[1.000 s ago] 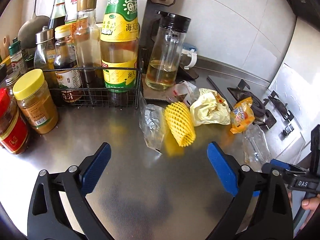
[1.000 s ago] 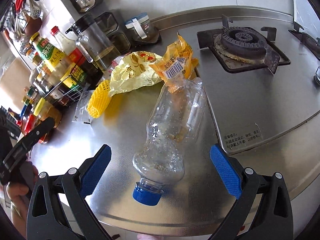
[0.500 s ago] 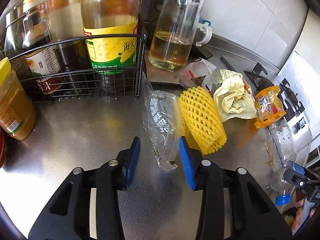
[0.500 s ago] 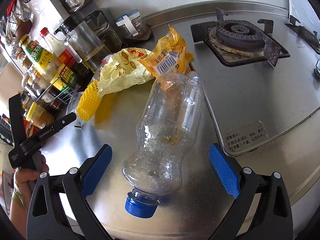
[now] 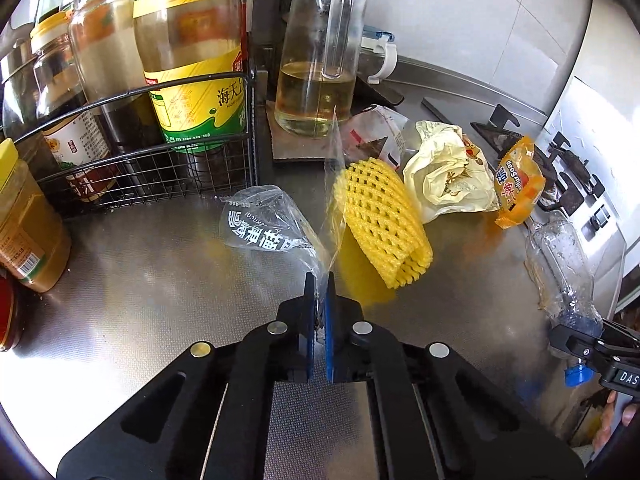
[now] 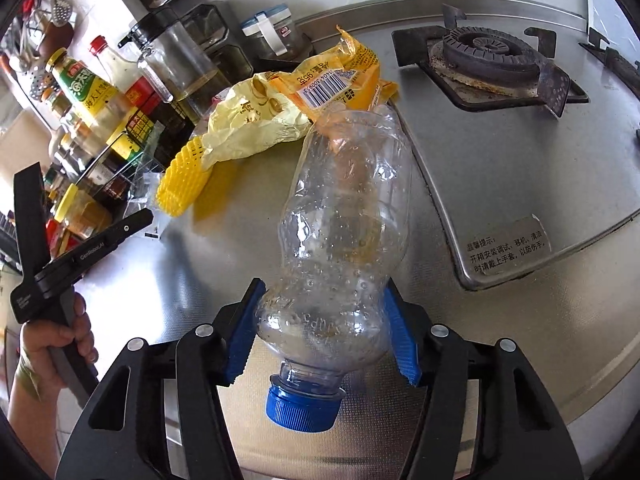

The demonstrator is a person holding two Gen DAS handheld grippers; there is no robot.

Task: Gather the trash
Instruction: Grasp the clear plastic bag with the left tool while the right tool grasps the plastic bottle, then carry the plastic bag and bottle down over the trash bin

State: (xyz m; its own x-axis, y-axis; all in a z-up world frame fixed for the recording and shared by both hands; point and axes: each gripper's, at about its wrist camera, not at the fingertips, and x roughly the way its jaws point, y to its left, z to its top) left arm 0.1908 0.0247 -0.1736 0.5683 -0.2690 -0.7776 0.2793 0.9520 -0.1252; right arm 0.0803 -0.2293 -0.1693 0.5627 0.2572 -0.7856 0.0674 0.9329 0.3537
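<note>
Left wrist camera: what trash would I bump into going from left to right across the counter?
Clear plastic bag → yellow foam net → crumpled pale yellow wrapper → orange snack packet → empty plastic bottle.

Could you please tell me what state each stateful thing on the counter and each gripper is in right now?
Left gripper: shut on the clear bag.
Right gripper: closing, pads against the plastic bottle.
Plastic bottle: lying down, empty, blue cap on.
Yellow foam net: lying loose.
Yellow wrapper: crumpled.
Oil jug: upright, partly full.
</note>
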